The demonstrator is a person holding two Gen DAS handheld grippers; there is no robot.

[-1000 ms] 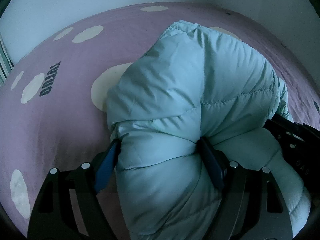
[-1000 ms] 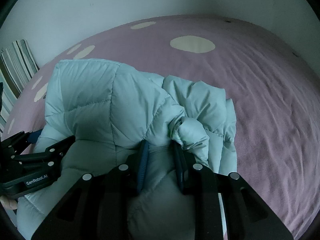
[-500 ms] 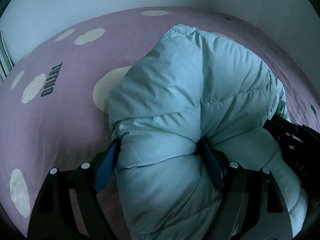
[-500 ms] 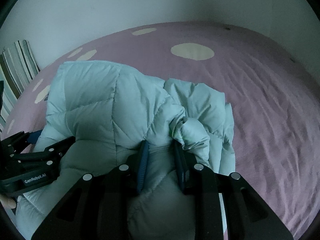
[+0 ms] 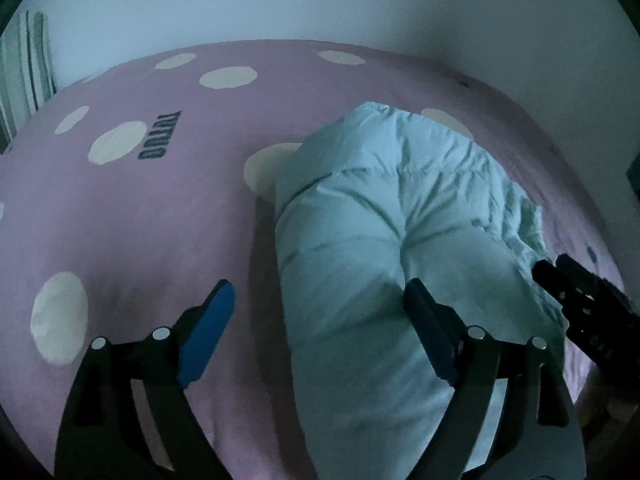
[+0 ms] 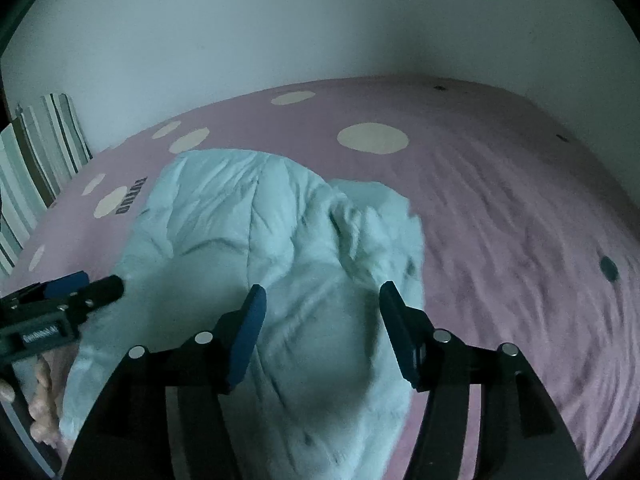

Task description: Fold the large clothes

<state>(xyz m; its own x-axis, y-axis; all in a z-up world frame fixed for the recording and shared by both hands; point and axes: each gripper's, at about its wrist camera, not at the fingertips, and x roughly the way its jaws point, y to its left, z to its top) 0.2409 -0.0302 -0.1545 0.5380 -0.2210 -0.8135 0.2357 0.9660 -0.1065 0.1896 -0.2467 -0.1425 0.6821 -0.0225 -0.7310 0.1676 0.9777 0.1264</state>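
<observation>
Both grippers are opening: the left gripper and right gripper release the puffy jacket on the bed. Better to lift straight, not dragging the fold.

I read dark block letters printed on the bed sheet, seemingly "TUTUO"; the left hand-held gripper carries a label too blurred to read.

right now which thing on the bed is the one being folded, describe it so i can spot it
Look at the bed's pink sheet with cream dots. The puffy pale mint quilted jacket lies bunched on it, just ahead of both grippers. It is the only padded, stitched bulk there, unlike the flat sheet and the striped fabric at the far left.
</observation>
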